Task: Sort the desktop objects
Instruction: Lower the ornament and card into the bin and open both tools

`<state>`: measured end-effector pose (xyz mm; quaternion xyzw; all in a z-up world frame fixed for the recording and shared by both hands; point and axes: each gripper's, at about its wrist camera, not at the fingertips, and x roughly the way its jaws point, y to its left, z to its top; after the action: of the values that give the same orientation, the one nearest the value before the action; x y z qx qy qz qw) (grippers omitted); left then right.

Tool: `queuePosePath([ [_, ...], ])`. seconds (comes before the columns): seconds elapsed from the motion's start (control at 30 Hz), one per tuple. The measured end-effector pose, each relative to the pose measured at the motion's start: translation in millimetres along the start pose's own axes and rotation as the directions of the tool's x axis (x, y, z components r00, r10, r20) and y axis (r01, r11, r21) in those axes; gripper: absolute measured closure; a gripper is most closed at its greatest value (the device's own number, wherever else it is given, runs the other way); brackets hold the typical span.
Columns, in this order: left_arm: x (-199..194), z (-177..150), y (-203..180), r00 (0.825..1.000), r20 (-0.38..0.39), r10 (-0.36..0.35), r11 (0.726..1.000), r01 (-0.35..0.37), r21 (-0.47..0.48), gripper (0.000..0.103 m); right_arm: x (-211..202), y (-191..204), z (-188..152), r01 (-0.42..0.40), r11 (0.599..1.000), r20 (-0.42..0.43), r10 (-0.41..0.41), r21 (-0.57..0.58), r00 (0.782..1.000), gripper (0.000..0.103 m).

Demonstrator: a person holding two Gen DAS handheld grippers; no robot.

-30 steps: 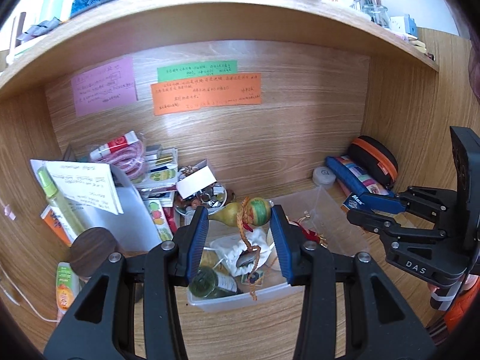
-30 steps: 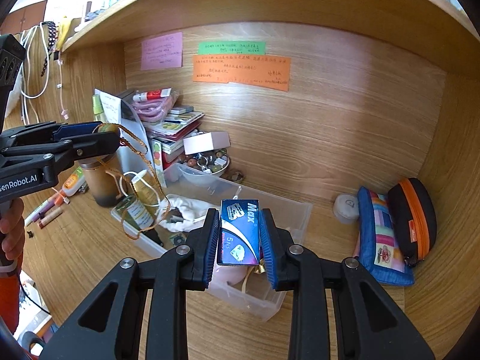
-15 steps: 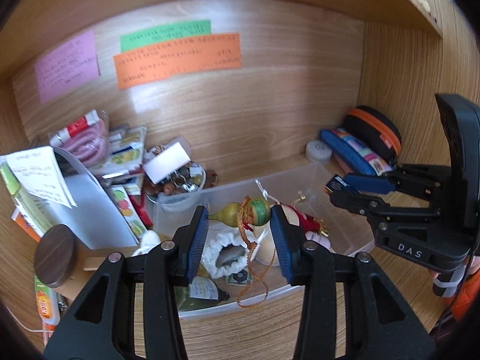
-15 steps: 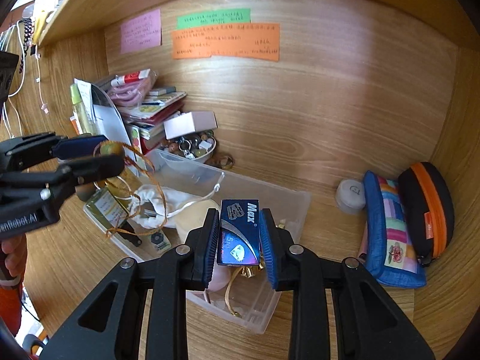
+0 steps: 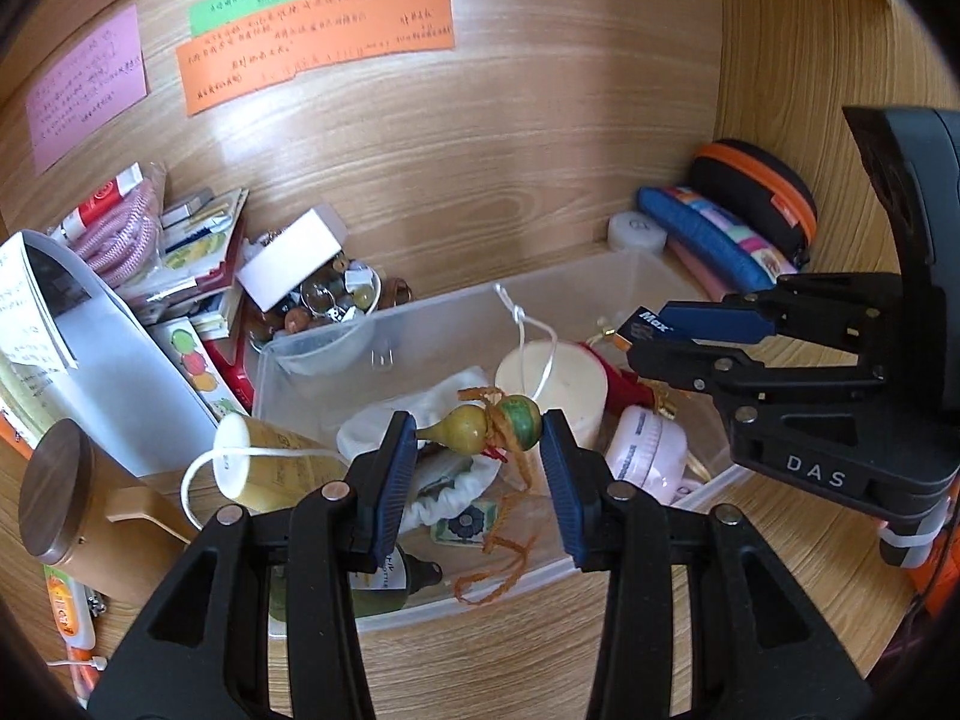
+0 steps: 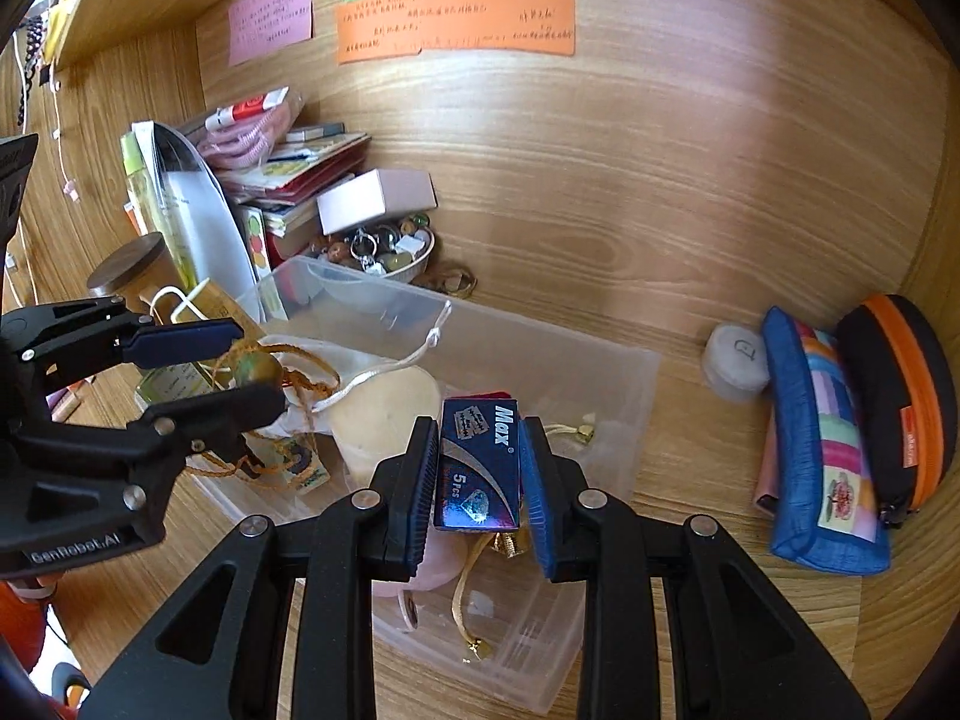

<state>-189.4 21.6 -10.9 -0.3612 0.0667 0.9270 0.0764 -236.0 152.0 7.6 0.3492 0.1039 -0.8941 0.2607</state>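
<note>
My left gripper (image 5: 478, 441) is shut on a small yellow-green gourd charm (image 5: 480, 423) with an orange cord hanging down, held over the clear plastic bin (image 5: 420, 315). It also shows in the right wrist view (image 6: 207, 369). My right gripper (image 6: 480, 456) is shut on a dark blue "Max" blade box (image 6: 478, 471), held over the bin's (image 6: 624, 414) right part. It appears in the left wrist view (image 5: 678, 339). The bin holds a white drawstring pouch (image 5: 420, 414), a cream round tin (image 5: 555, 381), a pink jar (image 5: 645, 459) and a green bottle (image 5: 390, 585).
A stack of booklets and a white box (image 5: 294, 255) over a bowl of trinkets (image 5: 327, 300) stand behind the bin at left. A wooden-lidded container (image 5: 54, 489) is at front left. Blue (image 6: 822, 456) and black-orange (image 6: 906, 396) pouches and a white round case (image 6: 735, 360) lie at right.
Both grippers have moved forward and lower over the bin, keeping hold of the gourd charm and the blade box. The view has closed in on the bin.
</note>
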Motion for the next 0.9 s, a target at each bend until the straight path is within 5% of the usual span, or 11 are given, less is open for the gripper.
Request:
queuePosePath([
  [0.9, 18.0, -6.7, -0.3, 0.997, -0.036, 0.066, 0.998, -0.066, 0.023, 0.057, 25.6, 3.6, -2.8, 0.018, 0.999, -0.063, -0.02, -0.026, 0.998, 0.077],
])
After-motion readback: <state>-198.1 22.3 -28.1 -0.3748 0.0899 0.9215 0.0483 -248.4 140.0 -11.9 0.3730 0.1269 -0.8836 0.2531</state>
